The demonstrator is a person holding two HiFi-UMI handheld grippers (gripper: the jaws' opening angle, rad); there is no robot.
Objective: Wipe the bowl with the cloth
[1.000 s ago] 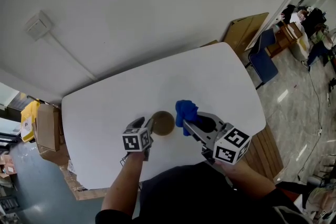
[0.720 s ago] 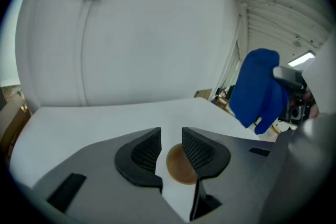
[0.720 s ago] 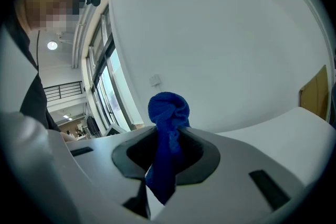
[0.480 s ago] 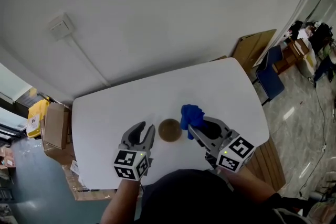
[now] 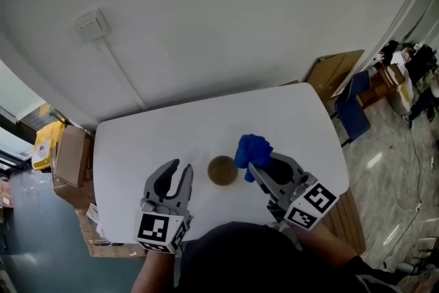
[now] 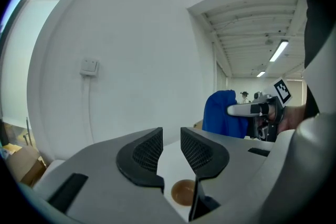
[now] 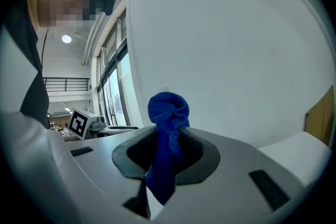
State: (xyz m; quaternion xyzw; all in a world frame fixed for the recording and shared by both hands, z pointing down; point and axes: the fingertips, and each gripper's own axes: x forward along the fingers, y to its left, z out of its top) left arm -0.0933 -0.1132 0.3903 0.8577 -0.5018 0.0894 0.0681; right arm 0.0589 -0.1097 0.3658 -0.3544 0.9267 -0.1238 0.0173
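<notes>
Centre of frame: the brown bowl [image 5: 222, 170] stands alone on the white surface [image 5: 151, 137]. Just to its right, the right tongs [image 5: 259, 167] pinch the blue cloth [image 5: 252, 149], which is clear of the bowl. The left tongs [image 5: 180, 173] are empty and part-spread, their jaws having just been closing. Nothing shows whether wiping is done.

Left tongs [image 6: 171, 140] up above the white worktop [image 6: 169, 169]. Jaws have just been closing; I see a narrow gap with nothing in it. Brown bowl [image 6: 184, 192] is visible low down, past the jaws. Beyond, at right, the right tongs [image 6: 234, 110] grip the blue cloth [image 6: 219, 113].
</notes>
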